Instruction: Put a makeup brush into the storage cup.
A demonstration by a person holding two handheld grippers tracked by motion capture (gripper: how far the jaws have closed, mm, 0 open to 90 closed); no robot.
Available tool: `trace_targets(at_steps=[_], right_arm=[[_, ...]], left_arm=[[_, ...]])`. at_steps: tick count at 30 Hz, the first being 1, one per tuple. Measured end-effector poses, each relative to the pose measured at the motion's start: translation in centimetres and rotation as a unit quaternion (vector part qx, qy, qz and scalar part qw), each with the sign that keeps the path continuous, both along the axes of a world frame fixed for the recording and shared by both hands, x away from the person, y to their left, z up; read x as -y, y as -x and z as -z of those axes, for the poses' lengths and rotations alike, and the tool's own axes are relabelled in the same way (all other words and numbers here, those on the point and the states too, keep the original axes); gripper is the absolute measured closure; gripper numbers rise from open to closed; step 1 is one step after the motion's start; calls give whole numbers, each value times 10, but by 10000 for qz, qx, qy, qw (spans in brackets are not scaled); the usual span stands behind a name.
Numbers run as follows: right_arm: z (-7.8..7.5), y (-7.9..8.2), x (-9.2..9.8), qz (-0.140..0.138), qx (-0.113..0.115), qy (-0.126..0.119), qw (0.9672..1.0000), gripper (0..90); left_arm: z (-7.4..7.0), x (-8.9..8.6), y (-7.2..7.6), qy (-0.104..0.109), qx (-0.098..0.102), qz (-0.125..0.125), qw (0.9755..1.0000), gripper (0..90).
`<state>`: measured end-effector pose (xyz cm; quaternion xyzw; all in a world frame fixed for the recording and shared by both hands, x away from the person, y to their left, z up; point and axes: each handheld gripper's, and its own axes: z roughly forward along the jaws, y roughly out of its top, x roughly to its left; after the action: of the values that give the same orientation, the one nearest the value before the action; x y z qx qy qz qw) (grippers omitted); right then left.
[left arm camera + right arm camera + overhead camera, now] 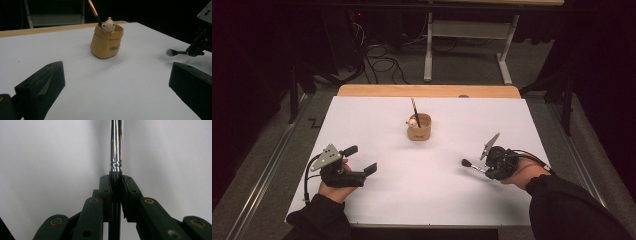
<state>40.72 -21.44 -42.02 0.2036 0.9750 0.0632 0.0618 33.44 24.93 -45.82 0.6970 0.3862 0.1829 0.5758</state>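
Black jaws of the right gripper point(484, 169) are clamping together on the dark handle of a makeup brush point(473, 165), its bristle head pointing out just above the white table point(362, 115). Off to the left, the left gripper point(362, 159) is resting with jaws wide apart. Between them, farther back, a tan pouch point(420, 127) is holding a pencil point(415, 111).

Things around the table, away from the work

A white sheet point(377, 120) covers a wooden table point(427, 90). A tan pouch point(419, 128) stands on it with a pencil point(415, 110) and a small bear figure point(412, 122). Behind, on the grey floor point(462, 62), are a pale metal frame point(467, 30) and dark cables point(382, 62), perhaps from equipment.
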Motion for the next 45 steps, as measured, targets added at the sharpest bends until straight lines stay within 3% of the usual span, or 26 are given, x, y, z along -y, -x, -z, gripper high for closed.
trace_targets(at_steps=[9, 13, 21, 29, 37, 40, 45], right_arm=[[-1, 0, 0, 317, 196, -324, 9988, 811], [-1, 0, -1, 652, 409, -570, 9954, 811], [2, 2, 1, 1159, 613, -988, 9864, 810], [4, 4, 6, 1467, 934, -1515, 9730, 811], [1, 8, 13, 1768, 1358, -2013, 9538, 811], [0, 10, 13, 1868, 1489, -2126, 9475, 810], [0, 13, 12, 1911, 1695, -2269, 9398, 811]], left_arm=[[0, 0, 0, -24, -2, 17, 10000, 12], [0, 1, 0, -22, -3, 21, 10000, 12], [0, 1, 0, -25, -3, 18, 10000, 13], [0, 1, 0, -28, -8, 23, 10000, 13], [1, 1, -1, -36, -12, 25, 10000, 13], [1, 2, -1, -40, -19, 24, 10000, 13], [1, 2, -1, -49, -30, 27, 10000, 13]])
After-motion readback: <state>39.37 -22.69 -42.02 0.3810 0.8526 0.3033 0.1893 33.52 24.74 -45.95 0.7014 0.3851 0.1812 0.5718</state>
